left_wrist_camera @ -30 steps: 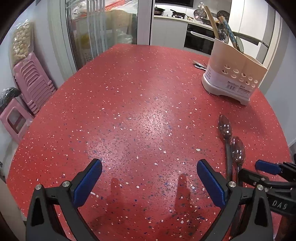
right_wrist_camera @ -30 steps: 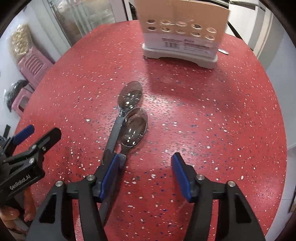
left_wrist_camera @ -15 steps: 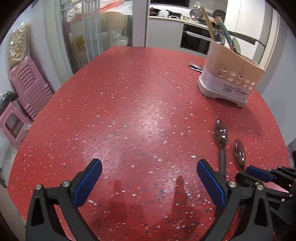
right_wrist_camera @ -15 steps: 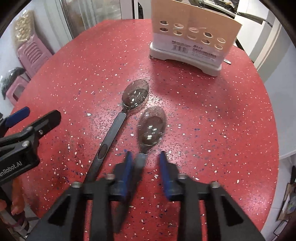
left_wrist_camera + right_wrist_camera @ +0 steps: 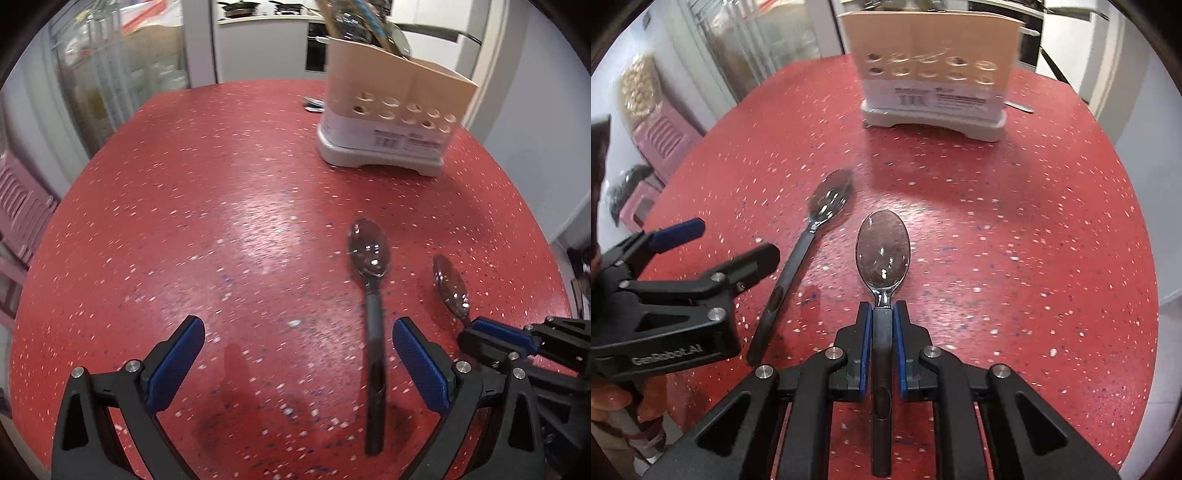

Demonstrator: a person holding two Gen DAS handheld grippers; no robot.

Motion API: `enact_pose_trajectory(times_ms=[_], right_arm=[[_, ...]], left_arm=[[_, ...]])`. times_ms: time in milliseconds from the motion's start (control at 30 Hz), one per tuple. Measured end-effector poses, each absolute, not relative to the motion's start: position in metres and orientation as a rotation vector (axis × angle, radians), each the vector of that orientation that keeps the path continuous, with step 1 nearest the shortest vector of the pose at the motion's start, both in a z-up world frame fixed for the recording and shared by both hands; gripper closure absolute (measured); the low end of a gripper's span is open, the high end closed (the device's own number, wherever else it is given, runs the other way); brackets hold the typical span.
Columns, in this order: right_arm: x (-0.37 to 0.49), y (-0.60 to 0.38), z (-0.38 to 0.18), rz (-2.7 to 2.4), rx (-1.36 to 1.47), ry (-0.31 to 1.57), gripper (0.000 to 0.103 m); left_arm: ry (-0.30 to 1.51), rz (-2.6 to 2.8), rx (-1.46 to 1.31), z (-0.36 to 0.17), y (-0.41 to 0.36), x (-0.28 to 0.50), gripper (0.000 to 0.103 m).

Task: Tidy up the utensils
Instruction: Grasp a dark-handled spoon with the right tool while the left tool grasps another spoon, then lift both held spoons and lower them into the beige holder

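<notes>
In front of the utensil holder, one spoon is gripped at its handle by the just-closed right claw for lifting, while the open left claw is kept around the other spoon on the counter.

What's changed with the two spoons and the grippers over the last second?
The right gripper has just closed on one spoon by its handle and pulled it clear of the other spoon. The left gripper stays open, now straddling that spoon's handle. The utensil holder hasn't moved.
</notes>
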State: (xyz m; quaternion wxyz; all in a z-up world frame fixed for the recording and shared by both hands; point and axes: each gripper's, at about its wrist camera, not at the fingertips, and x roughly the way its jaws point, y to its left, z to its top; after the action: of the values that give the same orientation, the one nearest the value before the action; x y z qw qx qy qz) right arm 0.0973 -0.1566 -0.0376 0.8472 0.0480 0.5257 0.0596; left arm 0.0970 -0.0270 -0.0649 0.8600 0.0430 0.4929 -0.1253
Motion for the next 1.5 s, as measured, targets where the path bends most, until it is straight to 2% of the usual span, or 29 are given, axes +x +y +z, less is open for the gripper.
enact_pose_trajectory(times_ms=[200, 233, 367, 467, 533, 567, 700, 967, 1500], right_arm=[[0.095, -0.176, -0.030, 0.128, 0.148, 1.085, 0.091], [0.095, -0.180, -0.030, 0.131, 0.153, 1.081, 0.091], [0.096, -0.188, -0.026, 0.145, 0.176, 1.067, 0.091], [0.099, -0.195, -0.023, 0.156, 0.192, 1.059, 0.091], [0.099, -0.198, -0.021, 0.164, 0.206, 1.052, 0.091], [0.099, -0.199, -0.020, 0.170, 0.213, 1.047, 0.091], [0.099, -0.208, -0.014, 0.196, 0.237, 1.016, 0.091], [0.103, -0.225, 0.001, 0.246, 0.285, 0.934, 0.090], [0.133, -0.248, 0.089, 0.292, 0.259, 0.696, 0.090]], left_arm=[[1.087, -0.294, 0.155, -0.075, -0.053, 0.108, 0.000], [1.107, -0.293, 0.162, -0.078, -0.055, 0.110, 0.007], [1.135, -0.313, 0.167, -0.078, -0.059, 0.112, 0.013], [1.144, -0.346, 0.185, -0.075, -0.062, 0.111, 0.033], [1.147, -0.363, 0.191, -0.072, -0.066, 0.111, 0.064], [1.150, -0.365, 0.189, -0.071, -0.067, 0.112, 0.066], [1.131, -0.353, 0.135, -0.069, -0.061, 0.108, 0.066], [0.962, -0.336, 0.016, -0.031, -0.049, 0.089, 0.066], [0.688, -0.314, -0.094, 0.071, -0.045, 0.125, 0.066]])
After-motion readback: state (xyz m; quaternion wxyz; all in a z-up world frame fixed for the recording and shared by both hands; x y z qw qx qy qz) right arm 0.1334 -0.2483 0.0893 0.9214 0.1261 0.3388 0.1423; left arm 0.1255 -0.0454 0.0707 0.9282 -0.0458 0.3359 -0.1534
